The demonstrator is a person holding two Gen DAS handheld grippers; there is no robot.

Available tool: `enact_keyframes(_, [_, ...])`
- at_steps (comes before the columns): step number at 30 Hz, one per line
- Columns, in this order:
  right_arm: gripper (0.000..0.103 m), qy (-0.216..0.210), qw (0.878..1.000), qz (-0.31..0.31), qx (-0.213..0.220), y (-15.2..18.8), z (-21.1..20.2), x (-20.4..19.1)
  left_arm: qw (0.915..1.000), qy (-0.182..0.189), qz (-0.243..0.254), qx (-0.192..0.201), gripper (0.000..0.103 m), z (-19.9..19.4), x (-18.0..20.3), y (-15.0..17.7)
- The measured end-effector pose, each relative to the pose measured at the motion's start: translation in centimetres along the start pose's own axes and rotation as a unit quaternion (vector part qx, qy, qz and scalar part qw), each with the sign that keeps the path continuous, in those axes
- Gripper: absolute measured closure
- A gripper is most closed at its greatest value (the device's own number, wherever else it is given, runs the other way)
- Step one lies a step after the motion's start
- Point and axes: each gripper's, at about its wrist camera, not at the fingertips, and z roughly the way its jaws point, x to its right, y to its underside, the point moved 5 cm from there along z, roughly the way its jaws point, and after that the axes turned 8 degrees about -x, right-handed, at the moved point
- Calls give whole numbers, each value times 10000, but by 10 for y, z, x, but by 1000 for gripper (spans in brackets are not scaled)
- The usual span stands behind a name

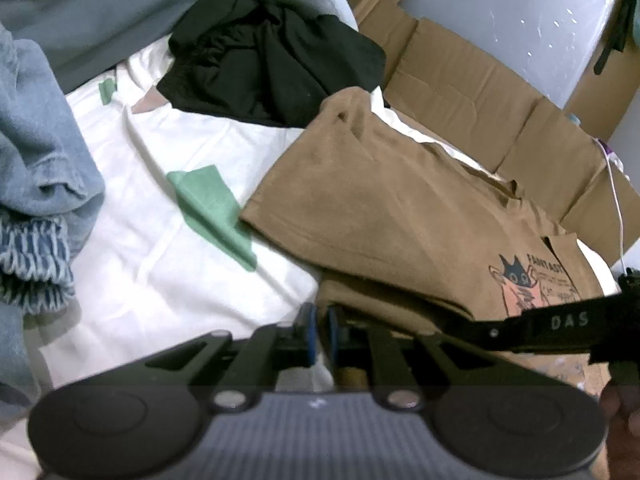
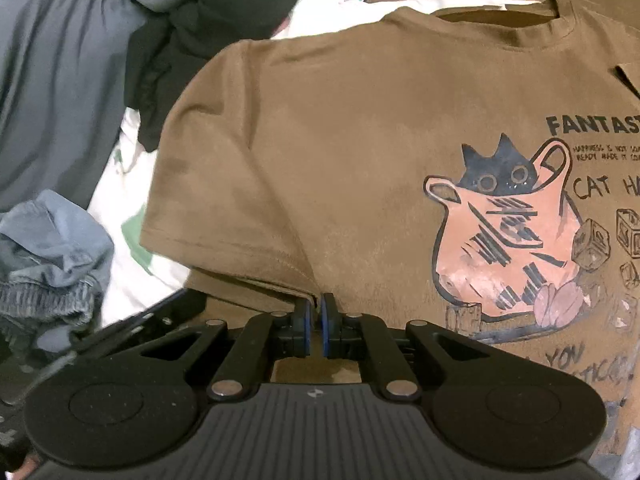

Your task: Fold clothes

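Tongs first: my left tongs [image 1: 320, 334] are clenched on the near side edge of the brown shirt [image 1: 380, 208], and my right tongs [image 2: 316, 330] are pinched shut on the cloth just below its sleeve [image 2: 224, 216]. I judge both grips sit on one side so that side can be carried over in a lengthwise fold. The shirt lies print up on the white bed [image 1: 160, 280], with cardboard [image 1: 480, 92] beyond and a black garment [image 1: 272, 56] and jeans [image 1: 44, 184] set aside, unfolded.
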Motion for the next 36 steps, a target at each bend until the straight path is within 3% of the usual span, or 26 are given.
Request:
enact_keyframes(3, [94, 84, 9999, -67, 0, -1, -5, -2, 9998, 188, -97, 10, 92, -12, 0, -3])
enact_keyframes(5, [89, 141, 9998, -103, 0, -1, -9, -2, 9999, 144, 53, 77, 92, -20, 2, -5])
enact_keyframes(11, [89, 143, 9999, -55, 5, 6, -22, 1, 9994, -30, 119, 338, 92, -38, -7, -25])
enact_keyframes(17, [89, 149, 9997, -188, 38, 12, -31, -3, 9986, -278, 11, 457, 92, -30, -19, -41])
enact_keyframes(21, [88, 215, 9993, -271, 105, 10, -35, -5, 9981, -373, -103, 486, 82, -19, -28, -47])
enact_keyframes(25, [88, 233, 9988, -369, 208, 8, -38, -9, 9986, -279, -77, 440, 80, -7, -33, -51])
enact_keyframes(31, [81, 167, 9984, -423, 343, 3, -40, -16, 9991, -250, -77, 320, 84, -1, -32, -50])
enact_keyframes(33, [81, 87, 9980, -478, 397, -1, -39, -21, 9989, -232, -310, 266, 96, -5, -35, -53])
enact_keyframes(36, [81, -99, 9973, -553, 476, -5, -39, -29, 9984, -151, -448, 319, 98, -17, -30, -59])
